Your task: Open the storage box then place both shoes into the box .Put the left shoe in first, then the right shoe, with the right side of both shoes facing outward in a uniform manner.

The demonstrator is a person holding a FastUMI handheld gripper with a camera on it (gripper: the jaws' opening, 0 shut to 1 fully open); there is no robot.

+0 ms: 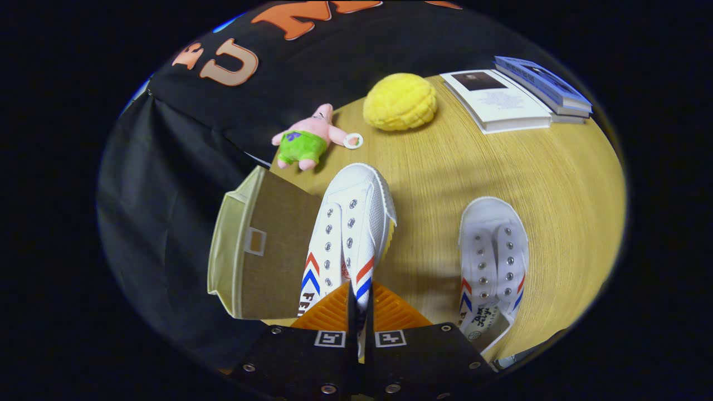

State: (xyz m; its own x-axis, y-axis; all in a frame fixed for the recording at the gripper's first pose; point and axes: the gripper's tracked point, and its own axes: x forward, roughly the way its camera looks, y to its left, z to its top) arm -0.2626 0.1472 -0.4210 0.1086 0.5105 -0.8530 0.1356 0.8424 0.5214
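White canvas is pinched between the fingers of the hand-held gripper point(360, 303): they are clamped on the side wall of one shoe point(348, 234), which appears lifted, toe pointing away. Just to its left stands the storage box point(253, 245), open, at the surface's point(557, 189) left edge. The other shoe point(493, 259) lies well apart to the right. By my reading, the first shoe is in transit; next it must swing left over the box mouth and go down. Beyond, near the far edge, lie a plush toy point(306, 142), a yellow cushion point(400, 102) and books point(518, 94).
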